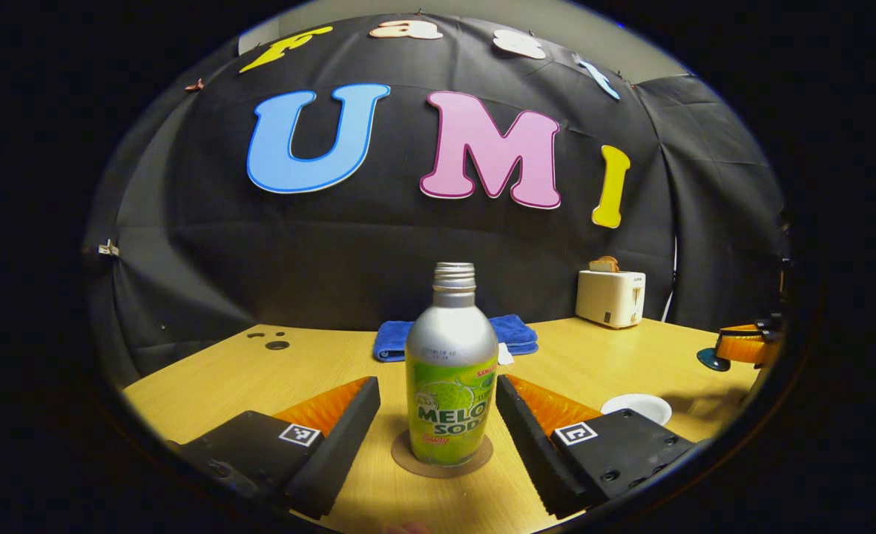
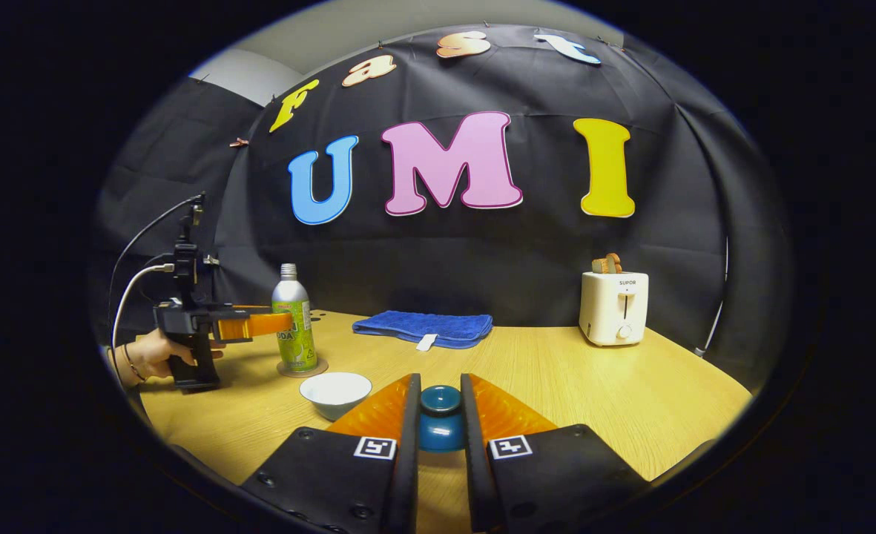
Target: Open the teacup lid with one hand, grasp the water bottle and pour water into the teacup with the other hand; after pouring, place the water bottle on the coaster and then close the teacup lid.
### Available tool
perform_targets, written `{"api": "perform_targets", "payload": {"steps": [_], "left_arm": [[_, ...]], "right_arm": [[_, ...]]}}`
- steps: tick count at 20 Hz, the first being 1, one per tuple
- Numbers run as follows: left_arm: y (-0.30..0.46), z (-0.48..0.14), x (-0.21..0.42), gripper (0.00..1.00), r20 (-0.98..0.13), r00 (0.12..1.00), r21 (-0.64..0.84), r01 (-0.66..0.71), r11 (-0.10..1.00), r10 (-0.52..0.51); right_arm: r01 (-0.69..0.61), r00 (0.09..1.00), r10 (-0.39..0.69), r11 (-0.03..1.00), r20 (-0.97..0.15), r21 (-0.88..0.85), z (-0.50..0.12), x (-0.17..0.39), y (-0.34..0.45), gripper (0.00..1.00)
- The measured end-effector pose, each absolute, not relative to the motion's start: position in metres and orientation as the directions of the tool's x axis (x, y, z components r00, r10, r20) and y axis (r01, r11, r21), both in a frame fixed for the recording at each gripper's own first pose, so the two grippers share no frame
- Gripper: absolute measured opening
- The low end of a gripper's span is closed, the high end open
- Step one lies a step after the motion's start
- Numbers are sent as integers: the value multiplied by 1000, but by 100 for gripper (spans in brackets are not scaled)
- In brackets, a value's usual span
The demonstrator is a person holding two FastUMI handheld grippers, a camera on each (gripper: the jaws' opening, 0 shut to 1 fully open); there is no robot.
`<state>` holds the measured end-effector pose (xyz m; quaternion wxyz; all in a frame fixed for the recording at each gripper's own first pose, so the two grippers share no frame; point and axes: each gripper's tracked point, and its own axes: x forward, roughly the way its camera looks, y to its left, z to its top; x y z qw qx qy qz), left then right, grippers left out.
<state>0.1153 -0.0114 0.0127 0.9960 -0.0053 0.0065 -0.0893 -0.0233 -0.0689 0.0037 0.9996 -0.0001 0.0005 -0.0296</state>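
The left tool stands wide around the water bottle on its coaster, untouched. The right tool pinches the teacup lid; the open teacup sits at its 10 o'clock on the tabletop. An off-centre squeeze could topple the bottle (tall, narrow, uncapped).

The silver metal bottle wears a lime-green label with dark lettering and stands on a round brown coaster. The grippers' fingers are ribbed orange with black pads — each body carries a black-and-white square marker. The domed lid is teal, the bowl-shaped teacup white, the folded towel blue, the toaster cream, the tabletop pale wood.
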Motion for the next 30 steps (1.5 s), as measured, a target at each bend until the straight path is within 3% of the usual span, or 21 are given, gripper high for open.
{"api": "perform_targets", "payload": {"steps": [7, 17, 19, 20, 30], "left_arm": [[-34, 0, 51, 98, -13, 976, 39, 217, 975, -216], [-31, 1, 33, 96, 5, 984, 0, 176, 984, -176], [-30, 1, 33, 96, 6, 984, -1, 177, 984, -177], [-31, 3, 34, 97, 7, 984, 1, 177, 984, -177], [-33, 2, 32, 96, 7, 981, 0, 191, 982, -191]], "right_arm": [[-20, 1000, 20, 1000, -4, 3, 1, -16, -39, 31], [-156, 987, 156, 988, -24, 2, -5, 18, 30, 31], [-140, 989, 139, 990, -55, -1, -10, 27, 31, 26], [-124, 989, 123, 992, -84, -5, -15, 33, 30, 31], [-121, 976, 110, 992, -190, -43, -32, 66, 47, 31]]}}
